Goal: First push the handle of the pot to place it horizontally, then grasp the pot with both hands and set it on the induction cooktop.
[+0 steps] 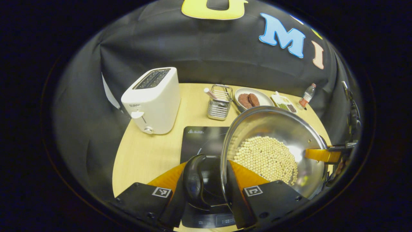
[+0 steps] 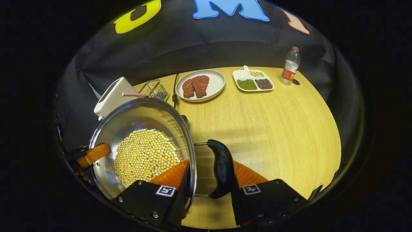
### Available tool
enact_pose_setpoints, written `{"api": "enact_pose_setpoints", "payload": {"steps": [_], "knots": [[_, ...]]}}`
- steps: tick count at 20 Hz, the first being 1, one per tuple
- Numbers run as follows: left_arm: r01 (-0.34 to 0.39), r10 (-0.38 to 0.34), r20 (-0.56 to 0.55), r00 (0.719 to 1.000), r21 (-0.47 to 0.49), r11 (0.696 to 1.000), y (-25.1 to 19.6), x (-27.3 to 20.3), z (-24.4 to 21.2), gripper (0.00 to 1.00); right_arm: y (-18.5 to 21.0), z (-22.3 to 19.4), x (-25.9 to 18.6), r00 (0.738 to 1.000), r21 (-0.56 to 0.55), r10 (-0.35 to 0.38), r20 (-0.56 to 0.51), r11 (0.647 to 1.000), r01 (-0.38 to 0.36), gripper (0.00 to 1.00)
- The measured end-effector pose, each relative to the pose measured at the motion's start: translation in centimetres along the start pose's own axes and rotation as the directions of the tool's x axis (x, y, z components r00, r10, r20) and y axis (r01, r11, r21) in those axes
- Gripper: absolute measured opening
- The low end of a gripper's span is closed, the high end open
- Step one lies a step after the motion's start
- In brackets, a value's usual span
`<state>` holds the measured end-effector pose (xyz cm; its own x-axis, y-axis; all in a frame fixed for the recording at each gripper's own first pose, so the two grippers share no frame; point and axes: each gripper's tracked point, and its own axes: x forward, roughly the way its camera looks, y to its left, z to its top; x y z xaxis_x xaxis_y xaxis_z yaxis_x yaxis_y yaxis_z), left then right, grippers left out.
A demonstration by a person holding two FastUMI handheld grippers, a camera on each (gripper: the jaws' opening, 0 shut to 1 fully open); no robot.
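Pot [image 1: 273, 151] held between both claws, loaded with a shallow heap of pale beans [image 1: 267, 158], apparently lifted and hanging over the right part of the induction cooktop [image 1: 201, 140], not yet set on it. Left claw [image 1: 209, 183] clamped on the pot's left side: one finger outside the black loop handle [image 1: 194, 182], the other inside the rim against the pot wall, so handle and wall are squeezed together. Right claw [image 2: 209, 180] mirrors it on the opposite handle [image 2: 222, 167], inner finger inside the rim, outer finger against the loop. Main risk, as a judgement: the pot looks tilted in both views, and the beans sit loose; any uneven lowering by one hand would roll them to one side or over the rim. A second risk is a slip, since each grip bears on a rounded handle and thin polished steel; a twist of either wrist could let the pot rotate in the grip. Third, setting it down off-centre would leave it half off the cooktop on the wooden surface [image 2: 273, 129]. Both claws point roughly toward each other across the pot, pitched downward, the far claw showing as a finger at the opposite rim in each view. Toaster [image 1: 153, 100] and utensil rack [image 1: 220, 103] stand behind the cooktop, well apart from the pot.
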<state>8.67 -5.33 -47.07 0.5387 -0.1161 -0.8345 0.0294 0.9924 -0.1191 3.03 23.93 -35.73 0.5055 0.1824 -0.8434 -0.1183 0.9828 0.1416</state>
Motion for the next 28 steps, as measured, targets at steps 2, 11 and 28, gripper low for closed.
{"api": "enact_pose_setpoints", "payload": {"steps": [2,11,28], "knots": [[0.002,-0.002,0.004,1.000,-0.005,1.000,0.0,0.0,0.0,0.64,0.8,0.0,0.4,1.000,0.000,-0.001,-0.004,1.000,0.001,0.60],[0.017,-0.018,-0.005,1.000,-0.028,0.999,-0.1,0.5,-0.2,0.65,3.0,0.0,2.4,1.000,-0.013,-0.017,-0.019,1.000,0.016,0.60],[0.079,-0.078,0.018,0.997,-0.083,0.993,0.8,0.6,-0.4,0.64,4.5,-0.6,4.4,1.000,0.000,-0.014,-0.007,1.000,0.014,0.60]]}}
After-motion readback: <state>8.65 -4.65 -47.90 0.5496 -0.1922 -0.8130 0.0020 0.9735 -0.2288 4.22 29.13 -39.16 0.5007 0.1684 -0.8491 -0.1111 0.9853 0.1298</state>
